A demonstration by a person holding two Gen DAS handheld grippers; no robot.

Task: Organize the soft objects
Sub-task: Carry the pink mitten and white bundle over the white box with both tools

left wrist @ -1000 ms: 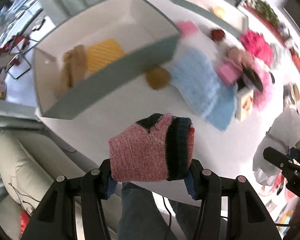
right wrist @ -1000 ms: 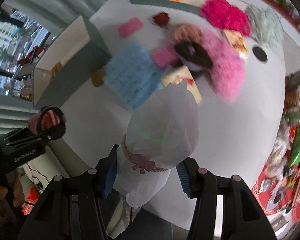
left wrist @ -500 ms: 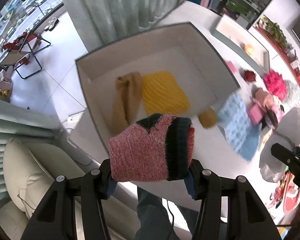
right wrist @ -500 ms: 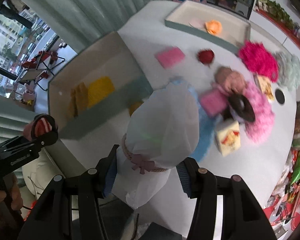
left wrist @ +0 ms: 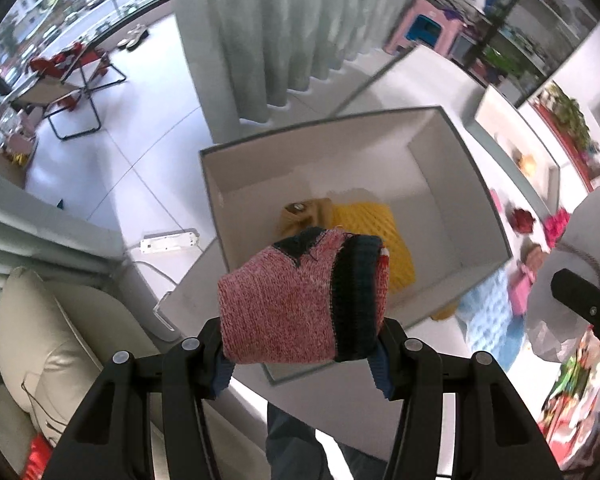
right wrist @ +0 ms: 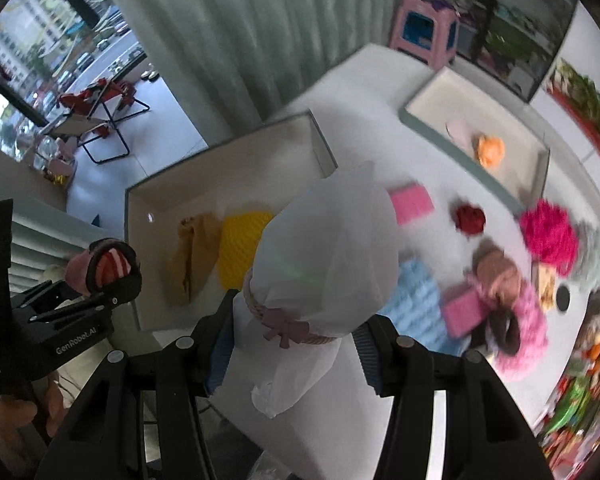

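Left gripper (left wrist: 302,354) clamped on a pink knitted sock (left wrist: 300,300) with a dark cuff, jaws closed against its two sides, held in the air just ahead of the jaws and over the near wall of the open box (left wrist: 432,160). Right gripper (right wrist: 292,354) likewise closed, jaws pinching the tied neck of a white gauze pouch (right wrist: 328,256) with a pink bow, the puffed body standing up beyond the jaws. Beyond the left jaws, inside the box: a yellow knitted cloth (left wrist: 374,224) and a mustard fabric piece (left wrist: 304,216), so sorting judged as begun but far from finished. Two items in hand, neither yet released. Ahead and to the right of the right jaws, loose on the desk (right wrist: 380,80): a pink sponge (right wrist: 412,202), a dark red ball (right wrist: 470,218), a blue knitted cloth (right wrist: 416,300), a magenta pompom (right wrist: 548,232), a pink fluffy heap (right wrist: 528,332). Farther off, a shallow tray (right wrist: 432,124) with an orange ball (right wrist: 490,150). Probably next: sock dropped into the box, pouch after it, then the rest still to gather
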